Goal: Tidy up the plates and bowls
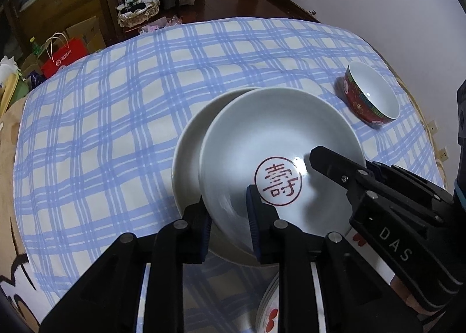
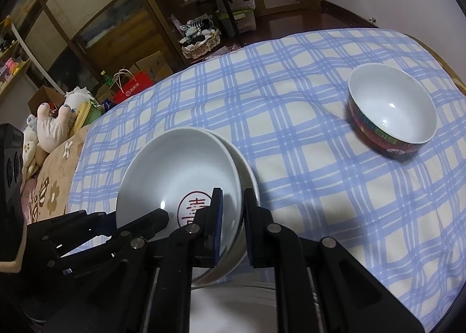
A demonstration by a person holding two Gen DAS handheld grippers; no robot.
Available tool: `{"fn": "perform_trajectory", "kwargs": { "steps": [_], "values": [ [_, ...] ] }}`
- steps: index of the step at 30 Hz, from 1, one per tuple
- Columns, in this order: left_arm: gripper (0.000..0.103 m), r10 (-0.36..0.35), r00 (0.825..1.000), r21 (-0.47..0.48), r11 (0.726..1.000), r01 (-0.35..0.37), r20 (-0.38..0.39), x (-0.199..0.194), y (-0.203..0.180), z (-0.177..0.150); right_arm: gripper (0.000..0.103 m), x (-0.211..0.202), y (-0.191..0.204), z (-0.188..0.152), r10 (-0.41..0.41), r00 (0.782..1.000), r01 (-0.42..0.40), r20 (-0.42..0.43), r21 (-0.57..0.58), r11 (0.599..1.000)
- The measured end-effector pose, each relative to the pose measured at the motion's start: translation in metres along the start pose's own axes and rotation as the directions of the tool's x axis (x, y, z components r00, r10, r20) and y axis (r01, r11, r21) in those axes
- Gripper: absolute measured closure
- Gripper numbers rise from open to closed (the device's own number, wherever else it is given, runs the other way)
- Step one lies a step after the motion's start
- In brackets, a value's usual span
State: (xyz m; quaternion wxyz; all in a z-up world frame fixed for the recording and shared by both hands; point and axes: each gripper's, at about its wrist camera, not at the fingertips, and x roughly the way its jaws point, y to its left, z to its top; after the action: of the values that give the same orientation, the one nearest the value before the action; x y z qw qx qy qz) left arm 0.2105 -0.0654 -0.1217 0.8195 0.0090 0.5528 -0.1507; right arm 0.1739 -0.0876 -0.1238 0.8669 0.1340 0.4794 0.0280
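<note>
Left wrist view, two nested white plates [image 1: 279, 141], both grippers clamped on the top plate's rim, one red bowl [image 1: 370, 94].

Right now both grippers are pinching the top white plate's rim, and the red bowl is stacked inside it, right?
Not quite. The red bowl stands apart on the checked cloth, as the right wrist view shows. The left gripper and right gripper do pinch the top white plate.

Blue-checked cloth [image 1: 116, 129], red bag [image 1: 62, 58]

Two white plates [image 1: 279, 141], one red bowl [image 1: 370, 94]
</note>
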Motion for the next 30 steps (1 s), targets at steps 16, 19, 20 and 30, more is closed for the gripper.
{"fn": "perform_trajectory", "kwargs": {
  "steps": [16, 19, 20, 30],
  "values": [
    [0.075, 0.114, 0.993, 0.065, 0.991, -0.116, 0.033, -0.004, -0.014, -0.001, 0.088, 0.001, 0.004, 0.004, -0.027, 0.999, 0.026, -0.034, -0.047, 0.999],
    [0.074, 0.087, 0.996, 0.048, 0.995, -0.088, 0.023, -0.005, -0.011, 0.000, 0.088, 0.000, 0.004, 0.004, -0.021, 0.999, 0.019, -0.050, -0.032, 0.999],
    [0.074, 0.081, 0.996, 0.045, 0.996, -0.082, 0.022, -0.005, -0.010, 0.000, 0.088, 0.000, 0.003, 0.005, -0.017, 0.998, 0.016, -0.058, -0.028, 0.999],
    [0.066, 0.052, 0.999, 0.016, 0.999, -0.052, 0.015, -0.007, -0.008, -0.003, 0.088, -0.003, -0.001, 0.001, 0.014, 0.997, -0.013, -0.076, 0.004, 1.000]
  ]
}}
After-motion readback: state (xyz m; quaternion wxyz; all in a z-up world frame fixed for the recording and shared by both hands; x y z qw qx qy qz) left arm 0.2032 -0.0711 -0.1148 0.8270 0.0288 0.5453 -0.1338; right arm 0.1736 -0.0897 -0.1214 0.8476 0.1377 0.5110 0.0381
